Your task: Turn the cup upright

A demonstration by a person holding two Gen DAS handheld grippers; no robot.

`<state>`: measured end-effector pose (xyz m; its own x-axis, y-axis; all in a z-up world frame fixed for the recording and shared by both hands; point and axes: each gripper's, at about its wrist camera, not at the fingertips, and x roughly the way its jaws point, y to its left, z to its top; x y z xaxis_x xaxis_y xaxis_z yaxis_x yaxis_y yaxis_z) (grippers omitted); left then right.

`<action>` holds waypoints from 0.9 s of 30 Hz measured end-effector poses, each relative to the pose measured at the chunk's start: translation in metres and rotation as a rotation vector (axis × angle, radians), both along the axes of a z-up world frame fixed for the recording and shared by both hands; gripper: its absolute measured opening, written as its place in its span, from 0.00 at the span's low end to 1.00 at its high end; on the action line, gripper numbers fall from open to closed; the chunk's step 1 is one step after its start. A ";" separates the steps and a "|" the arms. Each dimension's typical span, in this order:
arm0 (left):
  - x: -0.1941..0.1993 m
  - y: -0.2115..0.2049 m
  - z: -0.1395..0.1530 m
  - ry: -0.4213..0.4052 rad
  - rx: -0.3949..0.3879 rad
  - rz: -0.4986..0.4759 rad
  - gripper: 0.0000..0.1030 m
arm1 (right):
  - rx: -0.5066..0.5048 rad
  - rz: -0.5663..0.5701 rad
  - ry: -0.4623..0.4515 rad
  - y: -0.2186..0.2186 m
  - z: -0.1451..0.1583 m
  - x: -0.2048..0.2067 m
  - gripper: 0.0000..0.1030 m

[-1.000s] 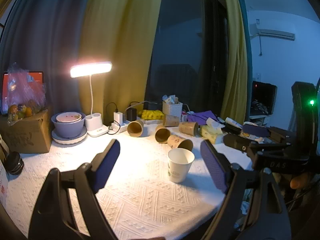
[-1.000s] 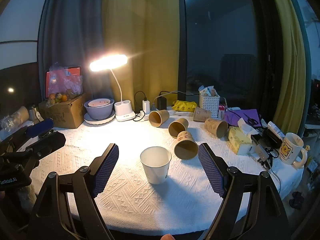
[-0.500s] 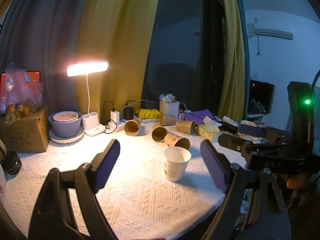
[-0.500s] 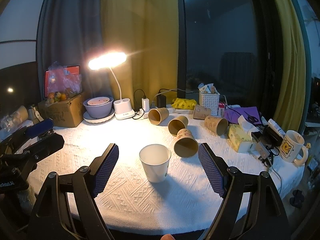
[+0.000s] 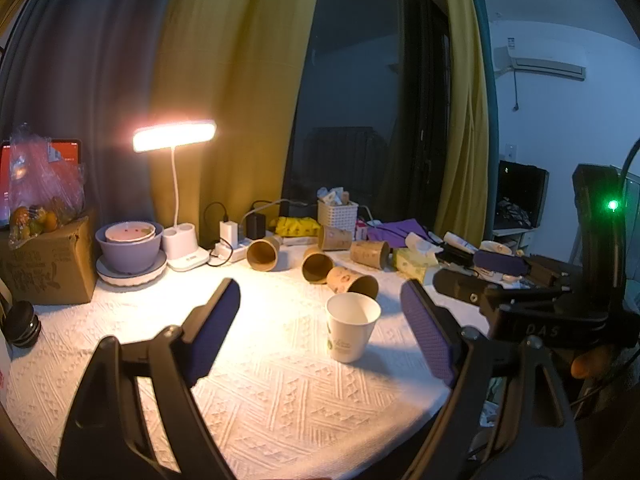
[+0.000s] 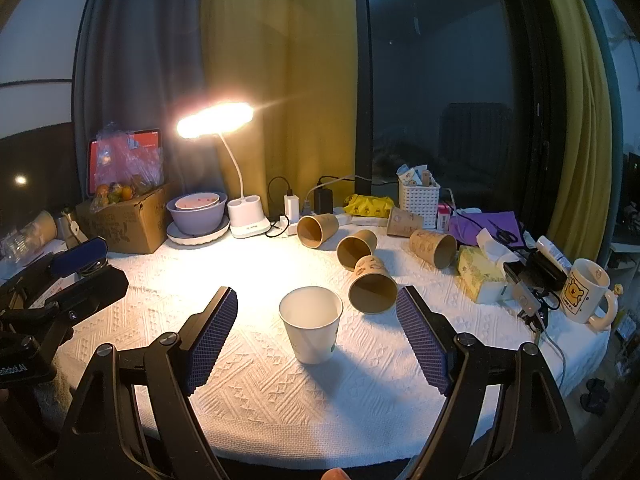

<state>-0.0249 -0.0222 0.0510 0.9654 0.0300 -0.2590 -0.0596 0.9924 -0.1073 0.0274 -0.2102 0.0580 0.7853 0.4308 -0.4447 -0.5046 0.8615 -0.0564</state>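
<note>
A white paper cup stands upright, mouth up, on the white tablecloth; it also shows in the left wrist view. My right gripper is open and empty, its blue pads either side of the cup and nearer the camera. My left gripper is open and empty, the cup standing beyond its right pad. The right gripper's body shows at the right of the left wrist view.
Several brown paper cups lie on their sides behind the white cup, the nearest just right of it. A lit desk lamp, purple bowl, cardboard box, tissue pack and mug ring the table.
Both grippers have drifted slightly; the cup stays upright in the same place. Jaws remain open.
</note>
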 end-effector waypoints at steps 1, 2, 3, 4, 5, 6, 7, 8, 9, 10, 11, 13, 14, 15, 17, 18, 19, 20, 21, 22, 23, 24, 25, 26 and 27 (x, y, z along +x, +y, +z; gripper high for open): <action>0.000 0.000 0.000 -0.001 0.000 0.000 0.81 | 0.001 0.000 0.001 0.000 0.000 0.000 0.82; 0.000 -0.001 0.000 -0.001 0.000 -0.001 0.81 | 0.001 0.000 0.000 0.000 0.000 0.000 0.82; 0.000 0.000 0.000 -0.001 0.000 0.000 0.81 | 0.001 -0.001 0.000 0.000 -0.001 0.000 0.82; 0.000 0.000 0.000 -0.001 -0.001 0.000 0.81 | 0.001 -0.002 0.001 0.000 -0.001 0.000 0.82; 0.000 -0.001 0.000 0.000 -0.001 -0.001 0.81 | 0.002 -0.001 0.001 0.000 -0.001 0.000 0.82; 0.000 -0.001 -0.001 0.000 0.000 -0.001 0.81 | 0.001 -0.001 0.002 0.000 -0.001 0.000 0.82; 0.000 -0.002 -0.001 0.000 0.000 -0.001 0.81 | 0.000 -0.001 0.002 -0.001 -0.001 0.001 0.82; 0.000 -0.002 -0.001 0.000 -0.001 -0.001 0.81 | 0.001 -0.001 0.003 -0.001 -0.003 0.001 0.82; 0.000 -0.002 -0.001 0.000 0.000 -0.001 0.81 | 0.001 -0.001 0.004 -0.001 -0.004 0.001 0.82; 0.000 -0.002 -0.001 0.000 -0.001 -0.001 0.81 | 0.000 -0.001 0.003 -0.001 -0.004 0.001 0.82; 0.000 -0.002 -0.001 0.000 -0.001 -0.001 0.81 | 0.001 -0.002 0.004 -0.001 -0.003 0.001 0.82; 0.000 -0.002 -0.001 0.000 0.000 0.000 0.81 | 0.000 -0.001 0.003 -0.001 -0.003 0.001 0.82; 0.000 -0.002 -0.001 0.000 -0.001 0.000 0.81 | 0.001 -0.002 0.003 -0.001 -0.003 0.001 0.82; 0.000 -0.002 -0.001 0.000 -0.001 -0.001 0.81 | 0.001 -0.002 0.003 -0.001 -0.003 0.001 0.82; 0.000 -0.001 -0.001 0.000 -0.001 0.000 0.81 | 0.000 -0.002 0.003 -0.001 -0.003 0.001 0.82; 0.000 -0.001 -0.001 0.000 -0.001 -0.001 0.81 | 0.001 -0.003 0.003 -0.001 -0.003 0.001 0.82; 0.001 -0.001 -0.001 0.000 0.000 -0.001 0.81 | 0.001 -0.003 0.003 -0.001 -0.003 0.001 0.82; 0.001 -0.002 -0.001 0.000 0.000 0.000 0.81 | 0.001 -0.002 0.003 -0.001 -0.003 0.001 0.82; 0.000 -0.001 -0.001 0.000 -0.001 0.000 0.81 | 0.001 -0.002 0.003 -0.001 -0.004 0.001 0.82; 0.000 -0.001 0.000 -0.002 -0.001 0.000 0.81 | 0.001 -0.002 0.003 -0.001 -0.003 0.001 0.82; 0.000 -0.003 -0.001 -0.004 -0.001 -0.001 0.81 | 0.001 -0.002 0.004 -0.001 -0.003 0.001 0.82; -0.001 -0.004 -0.002 -0.008 0.000 -0.001 0.81 | 0.000 -0.002 0.004 -0.001 -0.003 0.001 0.82; -0.002 -0.006 -0.002 -0.014 0.002 -0.005 0.81 | -0.002 0.000 0.002 -0.001 -0.003 0.001 0.82; -0.003 -0.008 -0.003 -0.019 0.003 -0.015 0.81 | -0.005 0.000 -0.002 -0.001 -0.003 0.001 0.82; -0.002 -0.009 -0.004 -0.021 0.002 -0.029 0.81 | -0.019 0.005 -0.015 -0.001 -0.004 0.001 0.82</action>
